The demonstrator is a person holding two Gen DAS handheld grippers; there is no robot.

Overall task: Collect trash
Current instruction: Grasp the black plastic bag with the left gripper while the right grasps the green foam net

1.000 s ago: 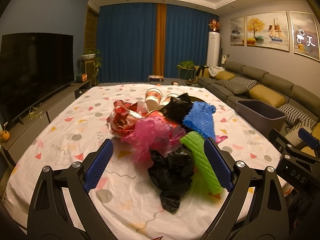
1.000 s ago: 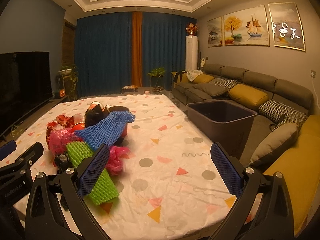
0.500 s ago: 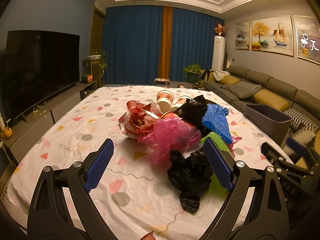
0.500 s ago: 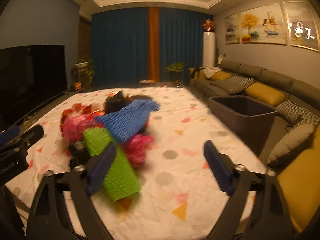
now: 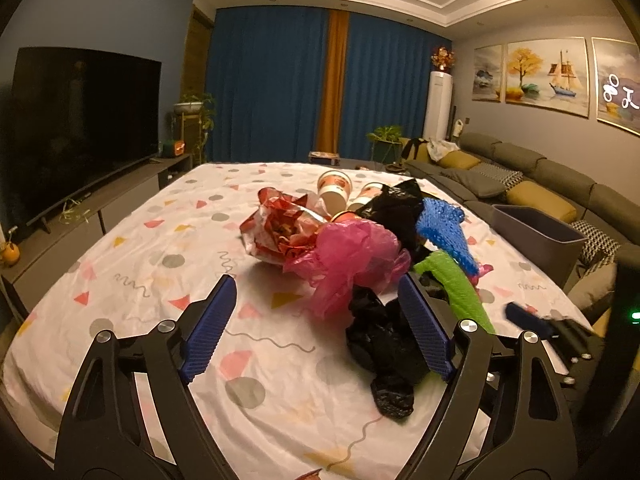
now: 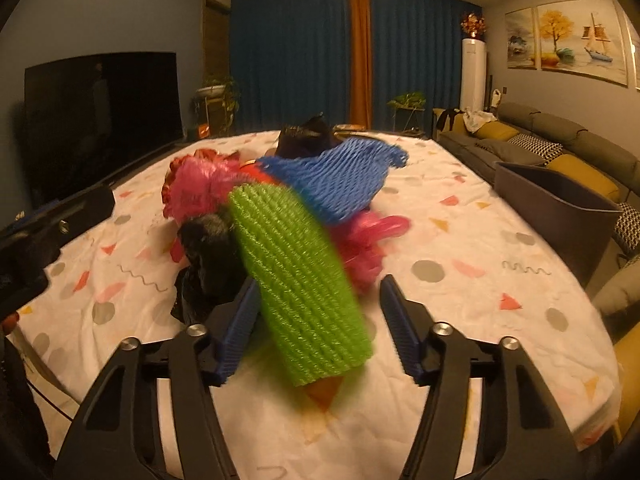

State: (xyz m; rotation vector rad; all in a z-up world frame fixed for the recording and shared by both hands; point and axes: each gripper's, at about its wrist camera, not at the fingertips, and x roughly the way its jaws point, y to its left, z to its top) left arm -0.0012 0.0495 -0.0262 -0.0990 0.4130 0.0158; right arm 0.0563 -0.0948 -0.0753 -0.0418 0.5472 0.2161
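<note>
Trash lies heaped mid-surface on the confetti-print cloth [image 5: 132, 264]. In the left wrist view, the left gripper [image 5: 316, 324] has its fingers wide, empty and just narrowing, near a crumpled black plastic bag [image 5: 384, 340].

In the right wrist view, the right gripper [image 6: 320, 320] has been closing around the green foam-net sleeve [image 6: 296, 280]; its left pad touches, its right stands clear. Next: finish the pinch, lift, carry right to the grey plastic bin [image 6: 560, 208].

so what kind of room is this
Most likely a home living room: a long sofa with cushions along one wall, a big television opposite, and framed paintings above the sofa.
</note>
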